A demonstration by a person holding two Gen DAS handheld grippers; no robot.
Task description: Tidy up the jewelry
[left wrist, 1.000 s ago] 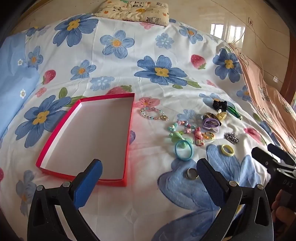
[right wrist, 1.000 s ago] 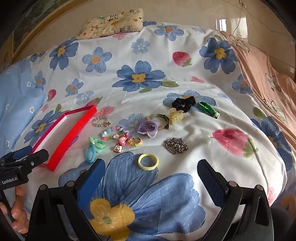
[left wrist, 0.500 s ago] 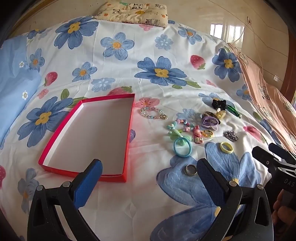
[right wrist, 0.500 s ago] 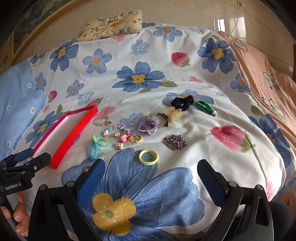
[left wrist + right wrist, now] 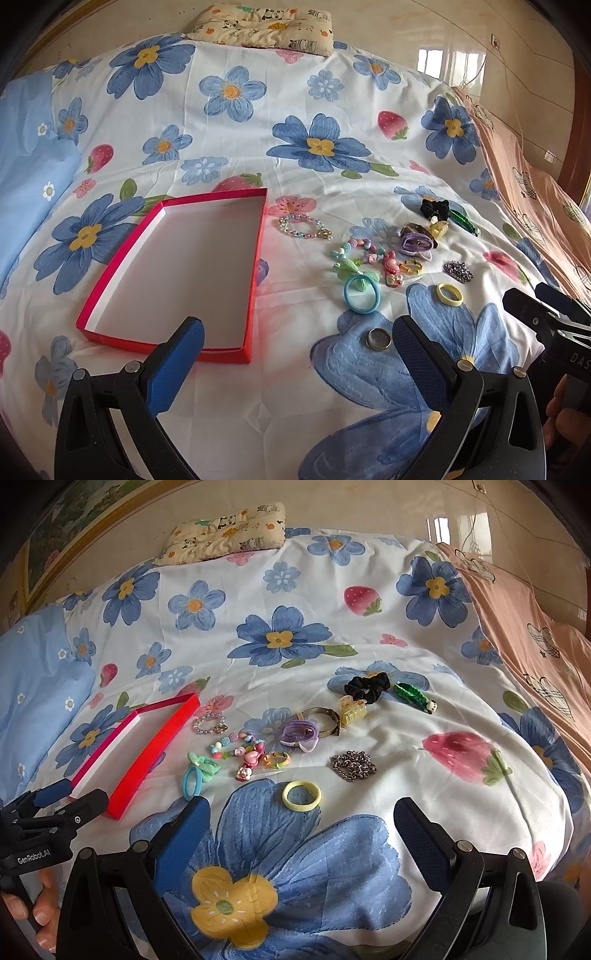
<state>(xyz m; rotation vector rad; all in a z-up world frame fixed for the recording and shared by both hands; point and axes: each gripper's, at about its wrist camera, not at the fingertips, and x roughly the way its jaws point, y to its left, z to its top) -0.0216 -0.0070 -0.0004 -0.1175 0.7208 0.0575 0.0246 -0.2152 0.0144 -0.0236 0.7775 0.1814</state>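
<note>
A scatter of small jewellery lay loose on the flowered white bedsheet (image 5: 258, 122), probably spread out so each piece could be picked singly: a metal ring (image 5: 378, 338), a yellow band (image 5: 301, 794), a steel chain (image 5: 353, 765). The empty red cardboard tray (image 5: 255, 258) sat at nine o'clock of the pile. The left gripper (image 5: 295, 347) hung spread wide and empty, the ring at three o'clock inside its right finger; the right gripper (image 5: 300, 829), likewise gaping, held nothing, the band at twelve o'clock.

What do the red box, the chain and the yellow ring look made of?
Red box: likely cardboard, with thin flat walls, glossy red outside and white inside. Chain: probably metal, grey links with small glints. Yellow ring: matte and soft-looking, maybe elastic fabric or rubber.
</note>
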